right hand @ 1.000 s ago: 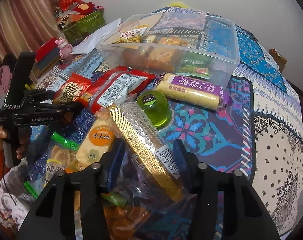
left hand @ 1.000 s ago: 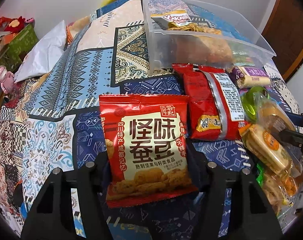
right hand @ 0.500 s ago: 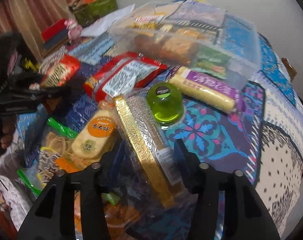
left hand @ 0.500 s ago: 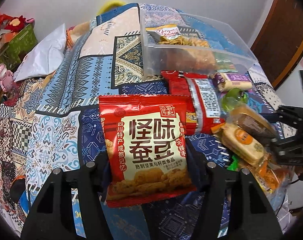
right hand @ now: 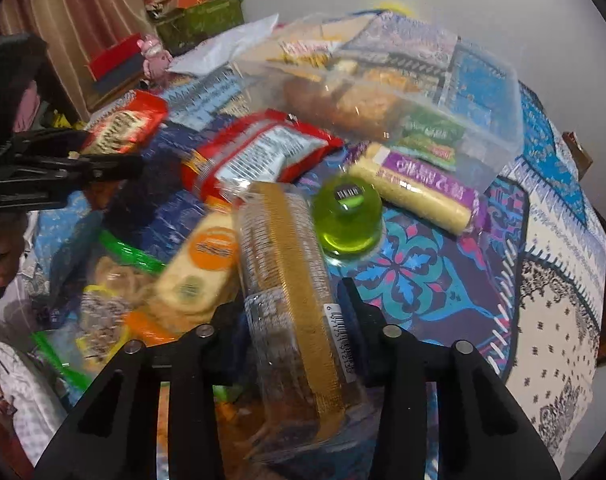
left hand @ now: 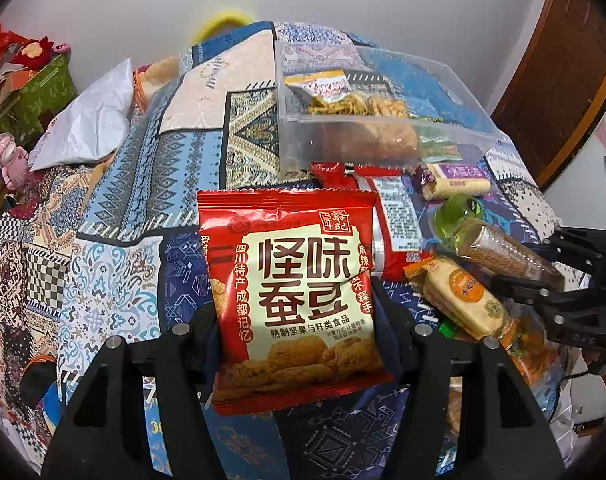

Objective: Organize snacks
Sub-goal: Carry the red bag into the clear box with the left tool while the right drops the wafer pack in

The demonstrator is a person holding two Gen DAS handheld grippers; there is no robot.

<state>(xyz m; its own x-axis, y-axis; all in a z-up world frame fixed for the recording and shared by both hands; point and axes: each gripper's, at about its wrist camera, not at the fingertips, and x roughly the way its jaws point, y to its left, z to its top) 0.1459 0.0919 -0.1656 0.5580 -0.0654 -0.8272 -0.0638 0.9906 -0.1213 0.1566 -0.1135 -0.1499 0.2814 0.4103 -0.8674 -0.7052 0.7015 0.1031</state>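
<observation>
Left wrist view: left tongs [left hand: 295,324] part-open, clamped on a red bean-snack packet [left hand: 291,284] held upright off the patchwork worktop [left hand: 115,280]. At 12 o'clock beyond the packet, a clear plastic bin [left hand: 367,136] with several snacks already inside. At 2 o'clock, a loose red packet [left hand: 387,220], a purple-and-yellow roll [left hand: 455,184] and a green jelly cup [left hand: 459,216]. At 3 o'clock, the right tongs [left hand: 543,280], shut on a clear-wrapped gold biscuit sleeve [left hand: 507,252], with an orange-labelled cracker pack [left hand: 459,296] just below.

Right wrist view: right tongs [right hand: 295,312] closed narrow on that sleeve [right hand: 291,292], jaws pressing both sides. Jelly cup [right hand: 349,216] at 1 o'clock, touching the sleeve's far end. Bin [right hand: 479,112] at 12 to 1 o'clock. Left tongs [right hand: 75,164] at 9 o'clock, gripping the red packet [right hand: 123,128].

Seen here only: a striped curtain [right hand: 75,12] at 10 o'clock. Seen from the left only: a wooden door [left hand: 559,88] at 2 o'clock. White wall behind; green box [right hand: 199,20] of clutter and a pink figurine [right hand: 155,56] off the worktop's edge.
</observation>
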